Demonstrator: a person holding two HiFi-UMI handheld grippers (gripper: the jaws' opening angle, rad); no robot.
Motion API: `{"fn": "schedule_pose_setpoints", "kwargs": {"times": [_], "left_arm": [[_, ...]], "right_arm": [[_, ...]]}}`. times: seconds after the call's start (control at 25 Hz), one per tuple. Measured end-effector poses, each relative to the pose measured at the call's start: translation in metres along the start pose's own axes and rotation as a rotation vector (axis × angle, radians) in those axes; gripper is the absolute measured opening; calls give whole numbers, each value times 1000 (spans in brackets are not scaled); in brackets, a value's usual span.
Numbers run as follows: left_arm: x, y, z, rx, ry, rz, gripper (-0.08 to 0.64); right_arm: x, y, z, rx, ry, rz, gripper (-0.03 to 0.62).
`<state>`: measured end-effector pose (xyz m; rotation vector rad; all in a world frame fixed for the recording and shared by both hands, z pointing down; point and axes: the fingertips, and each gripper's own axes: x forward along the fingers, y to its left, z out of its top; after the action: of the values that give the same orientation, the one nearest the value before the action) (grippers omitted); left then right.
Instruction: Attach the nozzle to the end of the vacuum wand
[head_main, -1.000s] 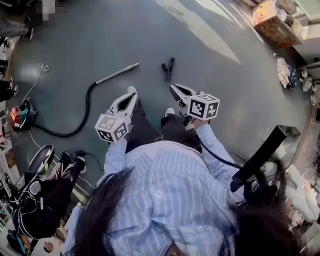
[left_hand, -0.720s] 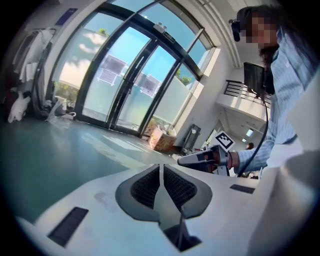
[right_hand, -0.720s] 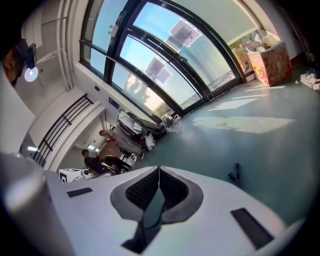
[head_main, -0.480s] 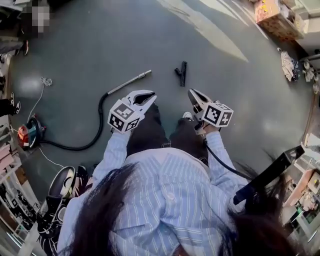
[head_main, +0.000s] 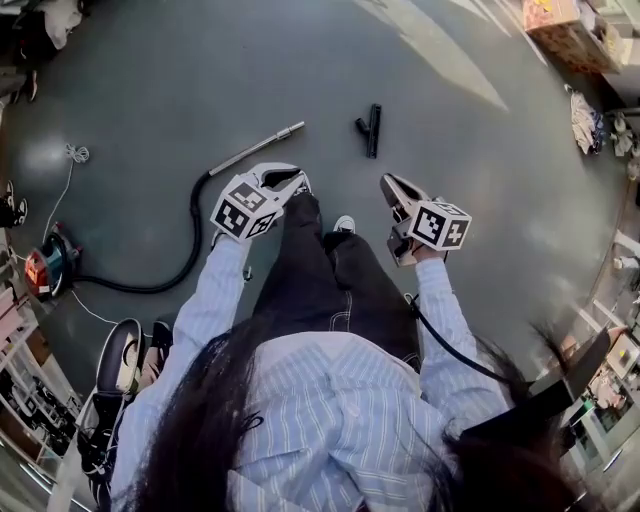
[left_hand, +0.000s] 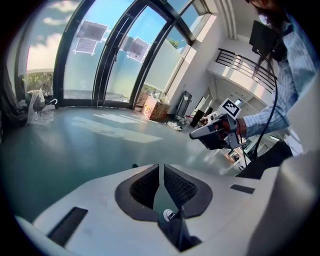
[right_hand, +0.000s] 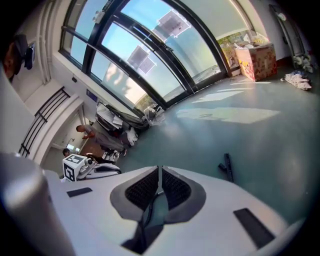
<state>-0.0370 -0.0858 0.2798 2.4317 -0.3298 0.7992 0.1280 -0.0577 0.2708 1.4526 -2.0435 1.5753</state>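
Both hand-held grippers are empty, jaws pressed together: the left gripper (head_main: 296, 180) and the right gripper (head_main: 387, 183) hang either side of the person's legs, pointing down at the grey floor (head_main: 470, 200). The black nozzle (head_main: 372, 130) lies on the floor beyond them, nearer the right gripper. It is apart from the metal vacuum wand (head_main: 256, 148) to its left, whose black hose (head_main: 192, 245) curves back to a red vacuum cleaner (head_main: 42, 268) at far left.

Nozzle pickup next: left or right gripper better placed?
Right, likely. The right gripper is nearer the nozzle; the left gripper is over by the wand. Both are shut and empty.
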Motion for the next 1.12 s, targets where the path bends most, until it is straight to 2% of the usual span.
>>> {"fn": "schedule_pose_setpoints", "kwargs": {"times": [0.12, 0.28, 0.36, 0.48, 0.56, 0.64, 0.76, 0.92, 1.04, 1.12], "left_arm": [[27, 18, -28, -13, 26, 28, 23], [77, 46, -69, 2, 35, 65, 93], [102, 74, -96, 17, 37, 116, 109], [127, 125, -142, -3, 10, 215, 117], [141, 162, -175, -28, -2, 273, 117], [158, 199, -212, -29, 24, 310, 117], [187, 249, -267, 13, 118, 333, 117], [235, 321, -336, 69, 237, 366, 117], [268, 365, -374, 55, 223, 393, 150], [291, 380, -393, 82, 217, 388, 184]], "right_arm": [[27, -33, -20, -33, 60, -13, 6], [70, -98, -42, -61, 103, -2, 33], [98, -132, -53, -68, 113, 13, 87], [140, -185, -80, -77, 132, 7, 110], [169, -225, -98, -79, 143, -17, 128], [199, -266, -111, -81, 144, -39, 169], [242, -324, -125, -109, 138, -72, 241], [304, -418, -140, -195, 151, -161, 261], [348, -474, -139, -236, 134, -217, 268], [367, -502, -134, -275, 115, -257, 268]]}}
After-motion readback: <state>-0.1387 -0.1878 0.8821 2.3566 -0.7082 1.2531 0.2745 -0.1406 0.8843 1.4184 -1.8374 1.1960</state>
